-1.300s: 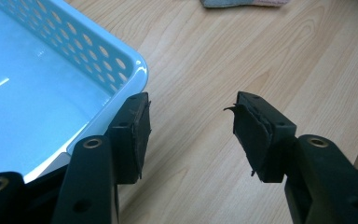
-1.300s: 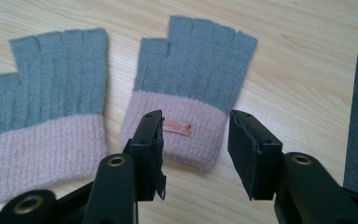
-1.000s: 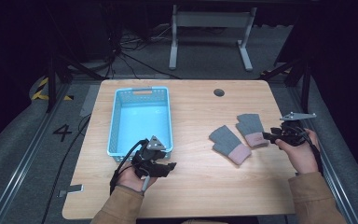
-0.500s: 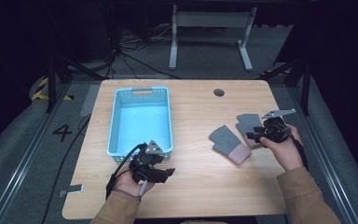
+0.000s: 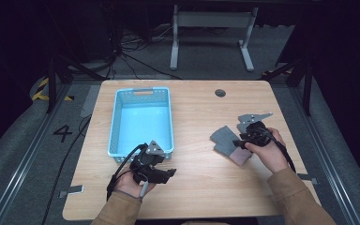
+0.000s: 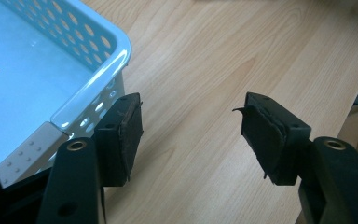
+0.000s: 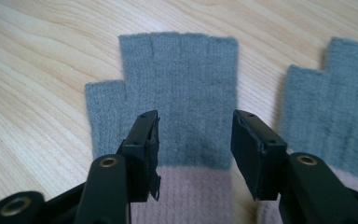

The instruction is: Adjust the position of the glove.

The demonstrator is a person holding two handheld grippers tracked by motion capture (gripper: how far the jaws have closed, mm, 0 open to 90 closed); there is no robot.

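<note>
Two fingerless knit gloves, grey with dusty-pink cuffs, lying flat on the pale wooden bench (image 5: pixel 201 187) toward its right side, side by side and just touching or overlapping at the edges (hard to tell which from above). Nearer glove (image 7: pixel 177 98) seen in the right gripper view with finger stubs pointing away and thumb stub out to the left; second glove (image 7: pixel 331 121) just beside it at the right edge of that view. Right gripper (image 5: pixel 242 139) low over the gloves in the high view, held in a hand with a tan sleeve, grey three-cornered plate on top. In the right gripper view, right gripper (image 7: pixel 193 149) poised over the nearer glove near the line where grey meets pink, jaws fairly wide and just lately opening a little further, pads straddling the knit without pressing on it. Light blue perforated plastic basket (image 5: pixel 117 122) standing on the left half of the bench, well apart from the gloves. Left gripper (image 5: pixel 168 172) near the bench's front edge, just in front of the basket's near right corner. In the left gripper view, left gripper (image 6: pixel 191 135) with jaws apart at a middling width, lately widening, bare wood between the pads, and the basket's white-blue rim (image 6: pixel 98 70) close beside the left-hand jaw.
</note>
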